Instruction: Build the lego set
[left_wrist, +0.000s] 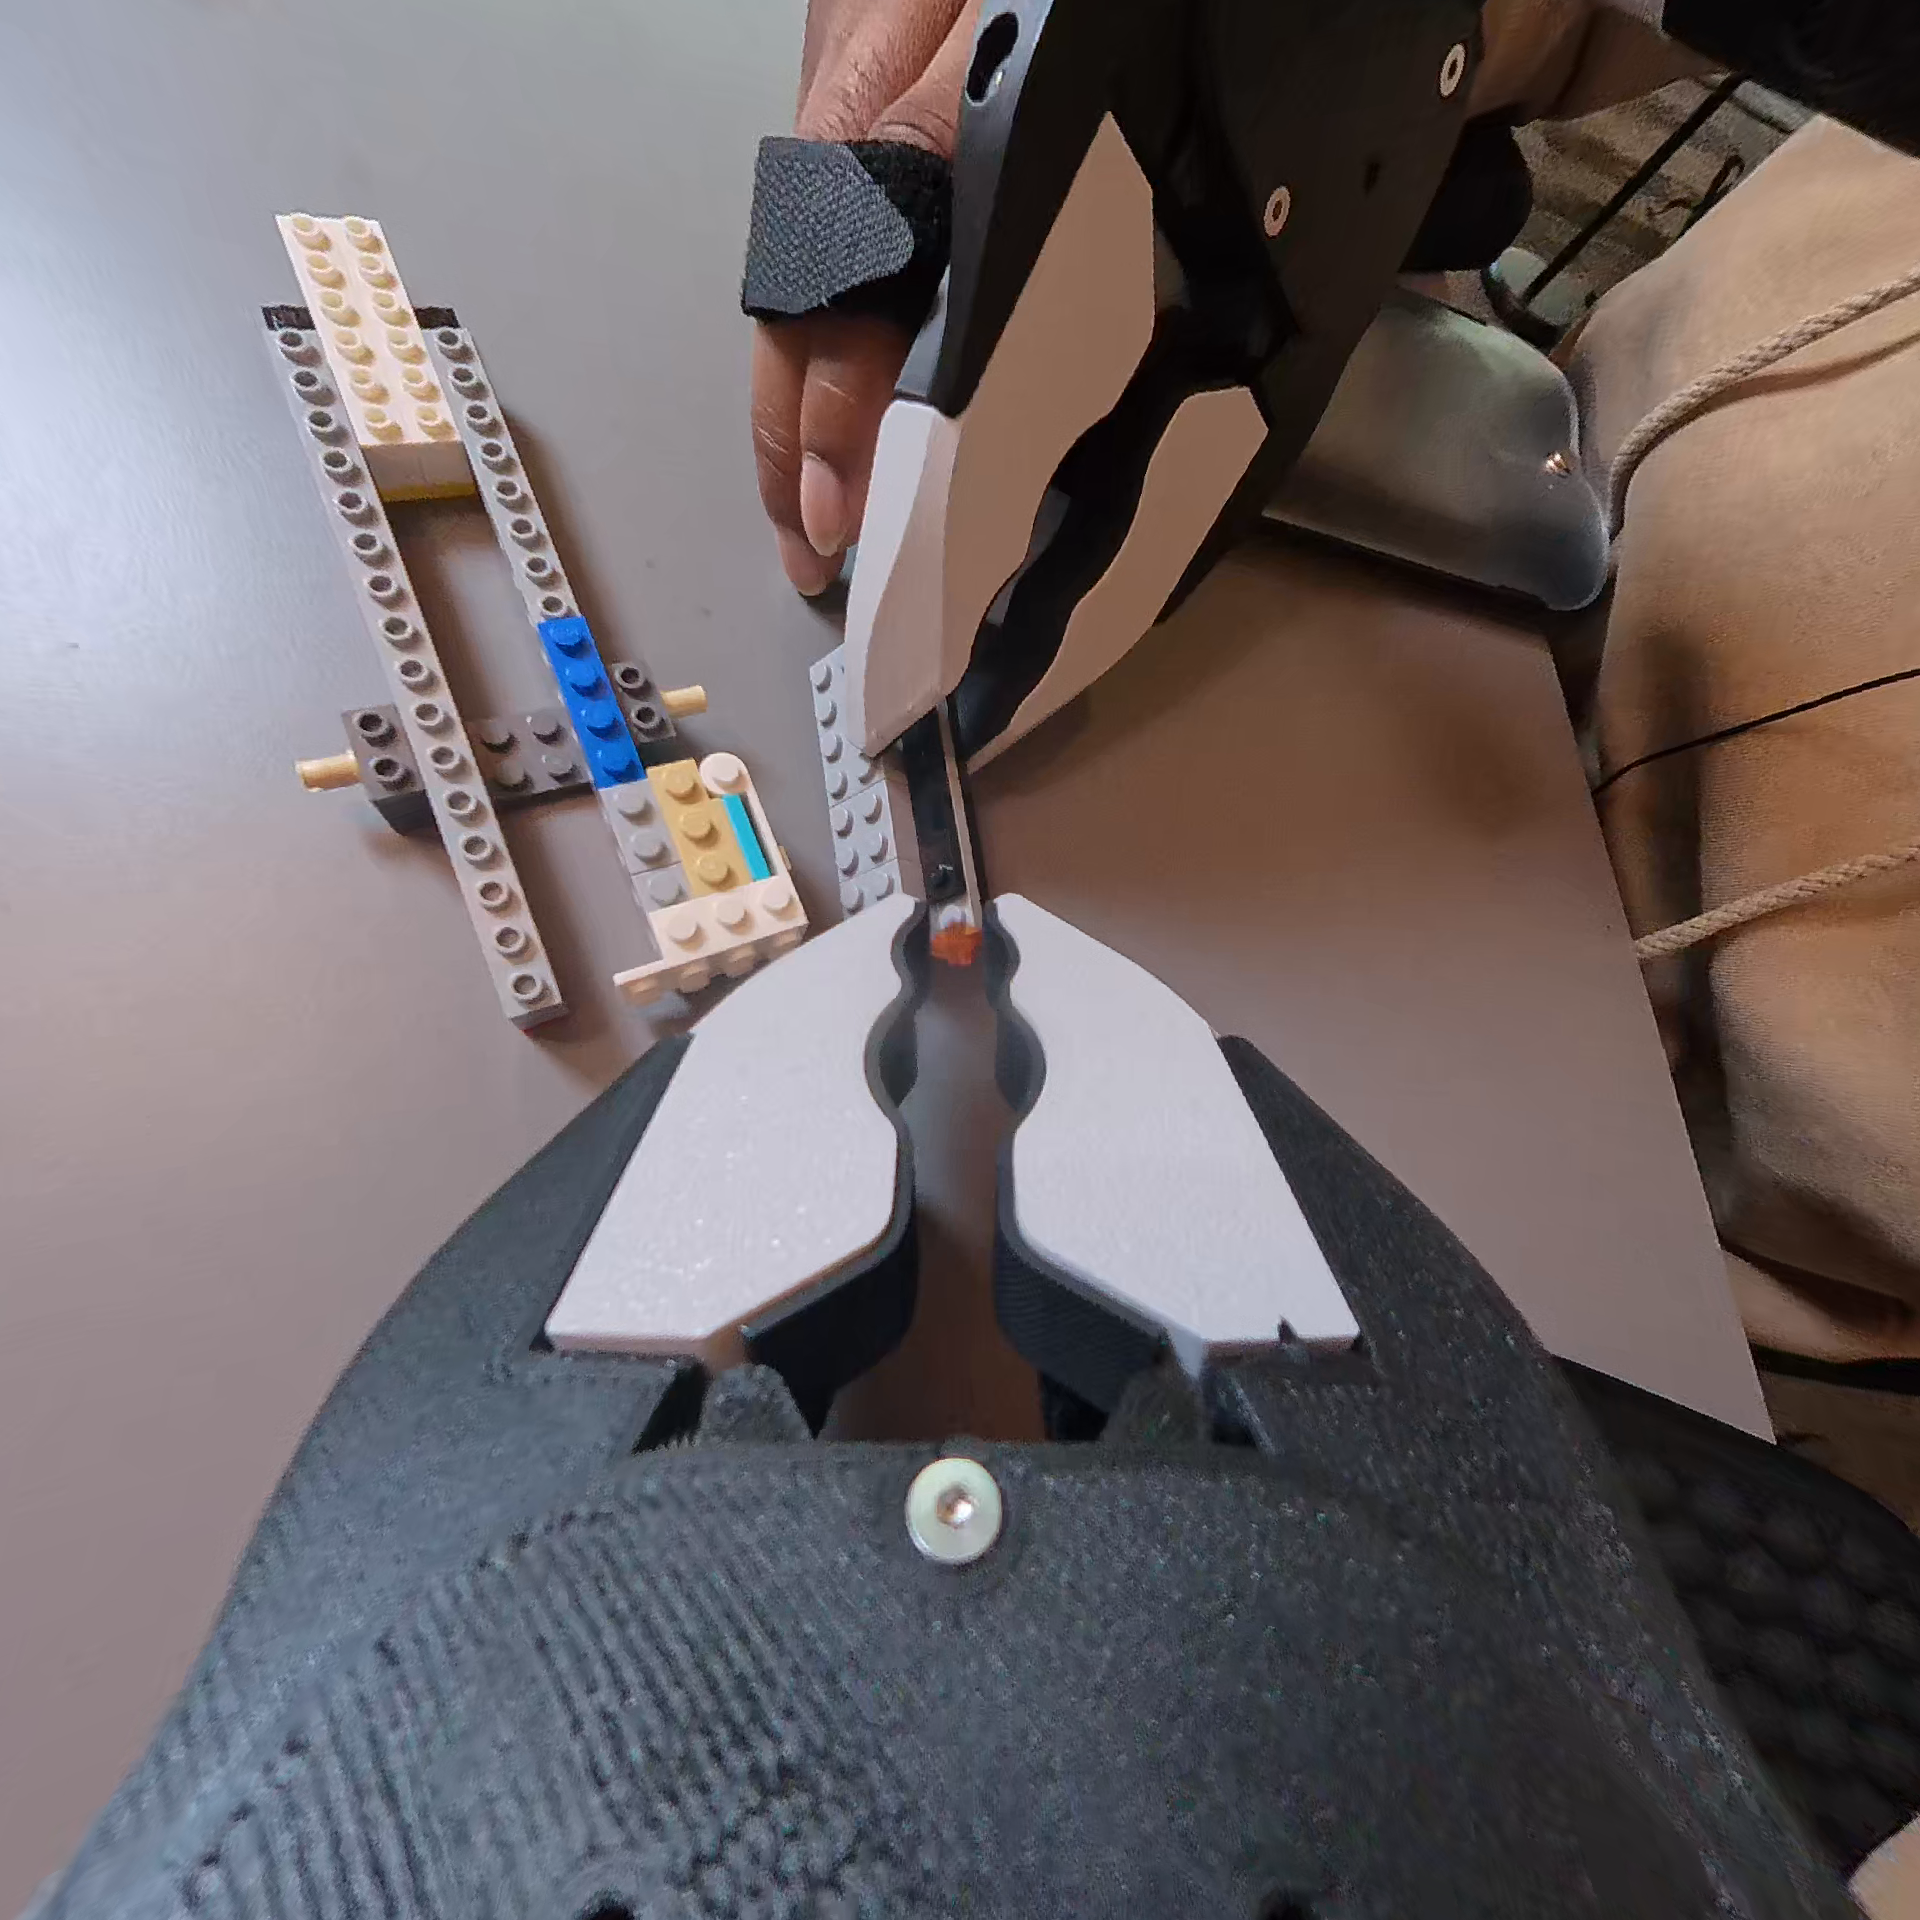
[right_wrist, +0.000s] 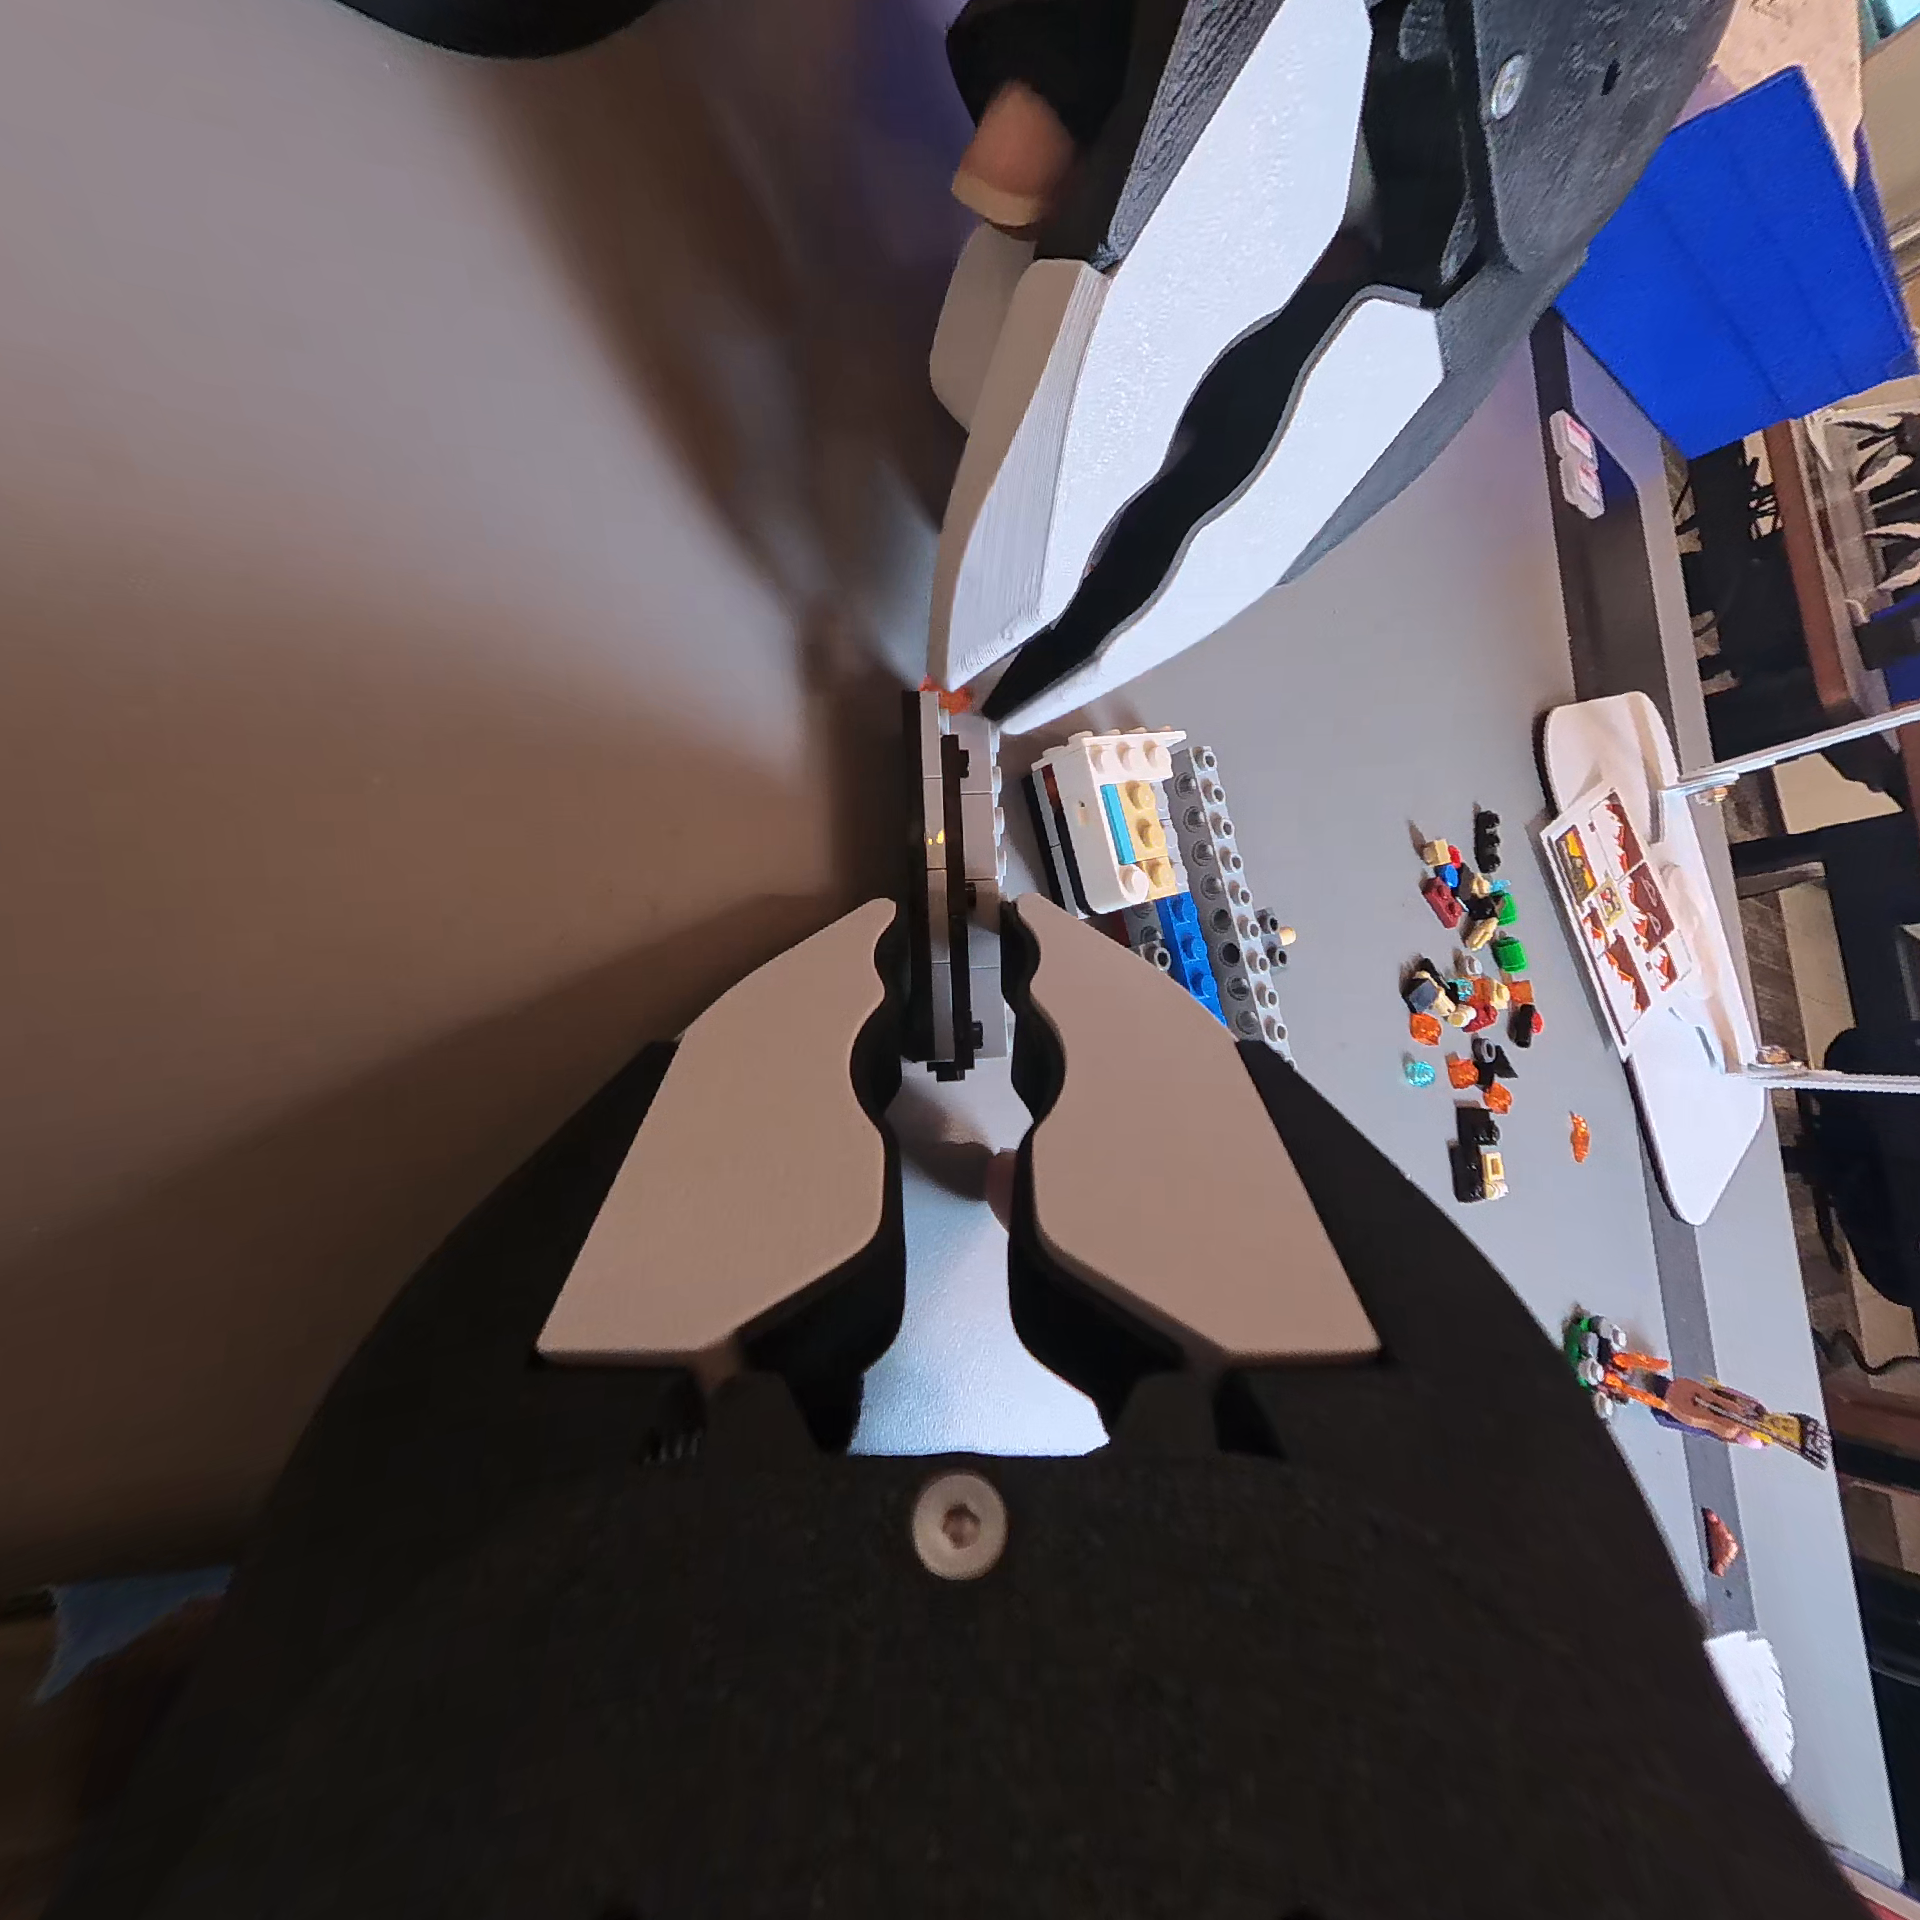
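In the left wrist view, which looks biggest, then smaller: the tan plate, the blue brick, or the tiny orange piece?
1. Tan plate
2. Blue brick
3. Orange piece, though it sits nearest the camera.

The long frame of beams (left_wrist: 416, 644) lies flat on the desk (left_wrist: 156, 1143), with a stacked plate (left_wrist: 369, 343) across its far end and a small block cluster (left_wrist: 707, 873) at its near right corner. Just right of that cluster, a narrow strip assembly (left_wrist: 948, 821) is held between the left tool (left_wrist: 951, 935) and the right tool (left_wrist: 914, 727). In the right wrist view, loose pieces (right_wrist: 1470, 977) lie beyond the frame, near a sheet (right_wrist: 1616, 914) on a board (right_wrist: 1704, 1132)
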